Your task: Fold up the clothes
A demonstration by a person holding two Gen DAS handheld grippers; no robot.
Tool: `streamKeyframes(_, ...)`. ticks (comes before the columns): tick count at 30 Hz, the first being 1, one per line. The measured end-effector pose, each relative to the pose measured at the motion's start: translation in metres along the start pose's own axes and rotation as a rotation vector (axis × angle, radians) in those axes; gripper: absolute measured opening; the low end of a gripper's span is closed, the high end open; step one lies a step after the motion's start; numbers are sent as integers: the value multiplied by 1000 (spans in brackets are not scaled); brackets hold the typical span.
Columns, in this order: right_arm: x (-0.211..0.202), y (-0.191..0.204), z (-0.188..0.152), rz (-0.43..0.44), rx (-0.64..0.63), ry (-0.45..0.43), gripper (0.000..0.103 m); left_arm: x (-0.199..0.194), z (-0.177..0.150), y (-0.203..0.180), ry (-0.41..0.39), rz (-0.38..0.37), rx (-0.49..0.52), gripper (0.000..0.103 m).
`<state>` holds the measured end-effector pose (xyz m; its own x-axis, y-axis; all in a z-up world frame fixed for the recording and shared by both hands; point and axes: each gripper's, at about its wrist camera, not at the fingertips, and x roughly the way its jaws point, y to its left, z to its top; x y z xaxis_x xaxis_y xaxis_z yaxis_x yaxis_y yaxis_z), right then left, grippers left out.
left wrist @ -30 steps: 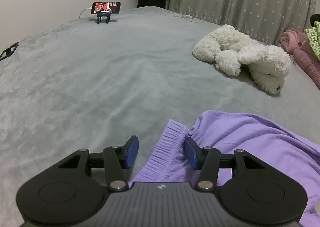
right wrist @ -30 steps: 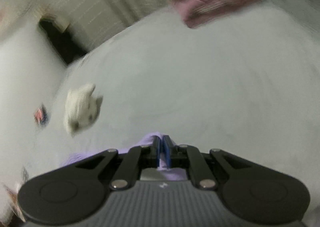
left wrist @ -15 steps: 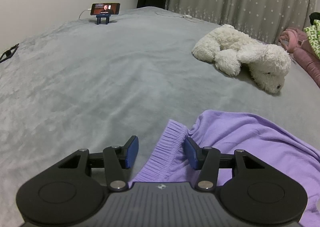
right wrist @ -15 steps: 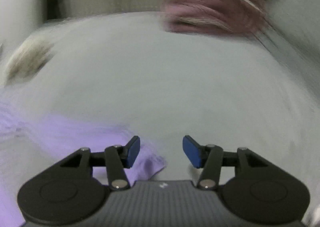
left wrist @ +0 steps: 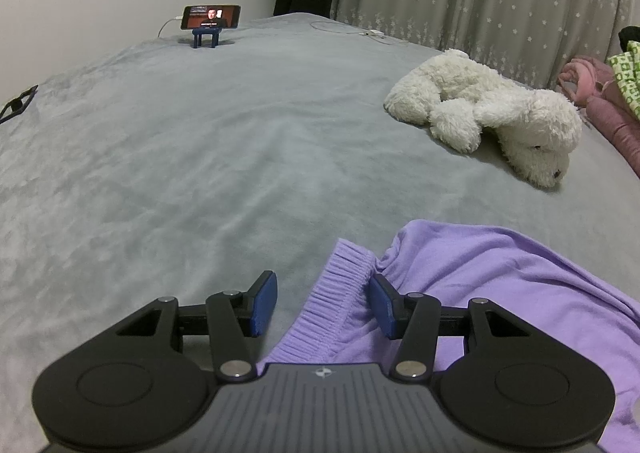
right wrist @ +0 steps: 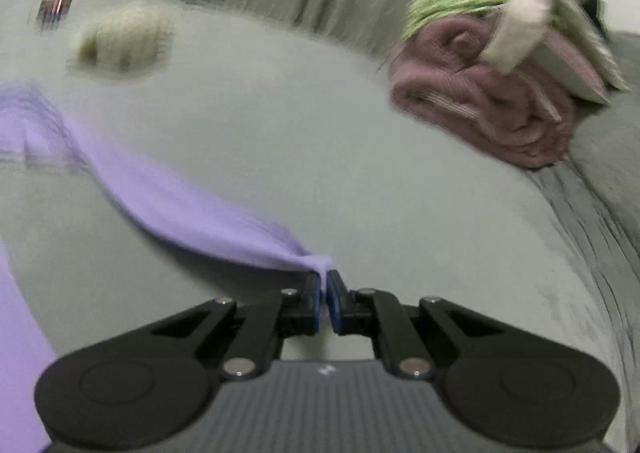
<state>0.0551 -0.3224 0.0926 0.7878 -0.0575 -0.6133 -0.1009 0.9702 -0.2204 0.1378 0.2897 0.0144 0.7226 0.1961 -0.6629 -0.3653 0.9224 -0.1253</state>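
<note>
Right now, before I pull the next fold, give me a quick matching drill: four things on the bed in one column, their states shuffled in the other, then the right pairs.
Things
1. left gripper
2. right gripper
3. plush dog
4. phone

States
A. propped on a small blue stand, screen lit
B. shut on a corner of the purple garment
C. open, the garment's ribbed waistband between its pads
D. lying on its side on the grey blanket

Pairs: 1-C, 2-B, 3-D, 4-A
</note>
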Motion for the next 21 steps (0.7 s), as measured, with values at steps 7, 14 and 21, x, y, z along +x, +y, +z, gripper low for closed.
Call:
streamKeyframes(7,-63,-46,54,147,359,-23,6,-1,1,1,3,-4,-7,50)
streamKeyframes(14,68,-84,58,-24,436,206,6,-1,2,3,-1,-8,-25,49)
streamKeyframes(21,160,-82,72,-131,454,217,6,1,2,4,-7,-10,-20,49)
